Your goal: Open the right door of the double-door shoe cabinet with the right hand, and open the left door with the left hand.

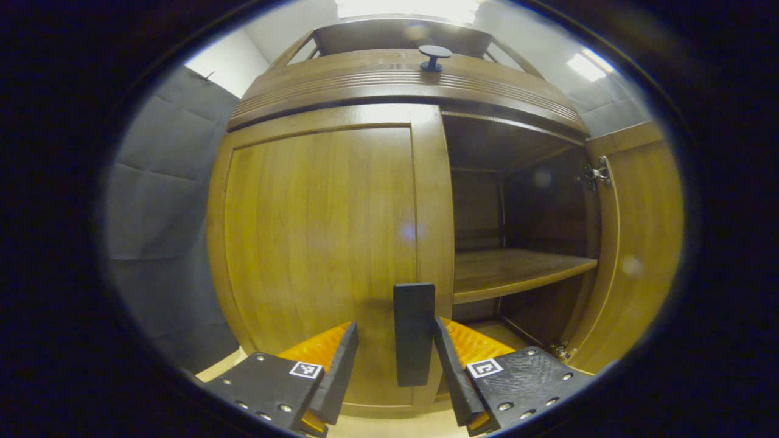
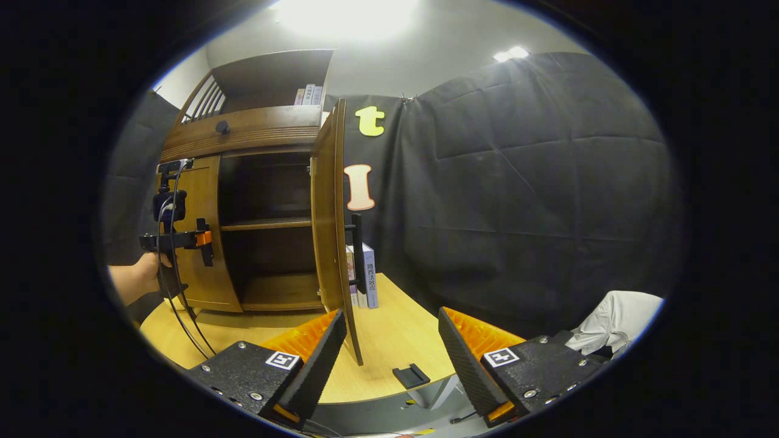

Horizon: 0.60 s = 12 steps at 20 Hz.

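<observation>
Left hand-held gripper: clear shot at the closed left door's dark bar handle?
Probably yes. The left hand-held gripper is open, the dark bar handle on the closed wooden left door stands between its fingers, nothing blocking.

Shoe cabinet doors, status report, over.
Left tool open astride closed left wooden door's dark handle. Right tool open, free. Right wooden door swung open. Nothing blocking.

Left door (image 1: 322, 243) closed, fills centre. Its dark handle (image 1: 414, 333) upright at 6 o'clock, between parted fingers of left gripper (image 1: 395, 365), untouched. Right door (image 1: 639, 243) swung open at 3 o'clock; shelf (image 1: 517, 271) exposed.
</observation>
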Motion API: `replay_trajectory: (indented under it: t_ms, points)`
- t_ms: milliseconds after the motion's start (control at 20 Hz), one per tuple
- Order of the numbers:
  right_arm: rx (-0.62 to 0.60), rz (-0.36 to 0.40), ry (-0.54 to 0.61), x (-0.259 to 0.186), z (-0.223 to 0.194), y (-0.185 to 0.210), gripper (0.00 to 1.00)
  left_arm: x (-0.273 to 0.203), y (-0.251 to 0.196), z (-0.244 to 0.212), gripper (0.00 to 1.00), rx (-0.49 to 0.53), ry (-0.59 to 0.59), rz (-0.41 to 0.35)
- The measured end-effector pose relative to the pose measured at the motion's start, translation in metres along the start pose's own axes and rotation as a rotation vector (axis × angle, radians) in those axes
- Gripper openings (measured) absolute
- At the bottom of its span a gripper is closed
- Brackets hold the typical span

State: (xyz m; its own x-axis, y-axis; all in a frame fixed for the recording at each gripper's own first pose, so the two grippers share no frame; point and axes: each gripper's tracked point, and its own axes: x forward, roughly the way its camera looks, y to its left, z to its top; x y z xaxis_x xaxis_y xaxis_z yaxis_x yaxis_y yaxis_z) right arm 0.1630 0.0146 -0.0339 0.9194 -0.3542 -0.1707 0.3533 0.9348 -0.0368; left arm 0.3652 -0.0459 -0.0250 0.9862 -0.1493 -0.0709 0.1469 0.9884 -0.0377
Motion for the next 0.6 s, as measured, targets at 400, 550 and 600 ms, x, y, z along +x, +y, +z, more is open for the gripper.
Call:
replay_trajectory:
  t_ms: [400, 550, 600]
  points:
    - [0.012, 0.035, -0.017, 0.002, 0.007, 0.01, 0.94, -0.005, -0.005, -0.004, 0.25, -0.043, 0.046, -0.027]
    - [-0.005, 0.054, -0.028, 0.006, 0.01, 0.016, 0.94, -0.009, -0.005, -0.001, 0.18, -0.053, 0.047, -0.058]
    - [-0.003, 0.062, -0.029, 0.008, 0.01, 0.018, 0.94, -0.012, -0.005, 0.002, 0.2, -0.052, 0.047, -0.065]
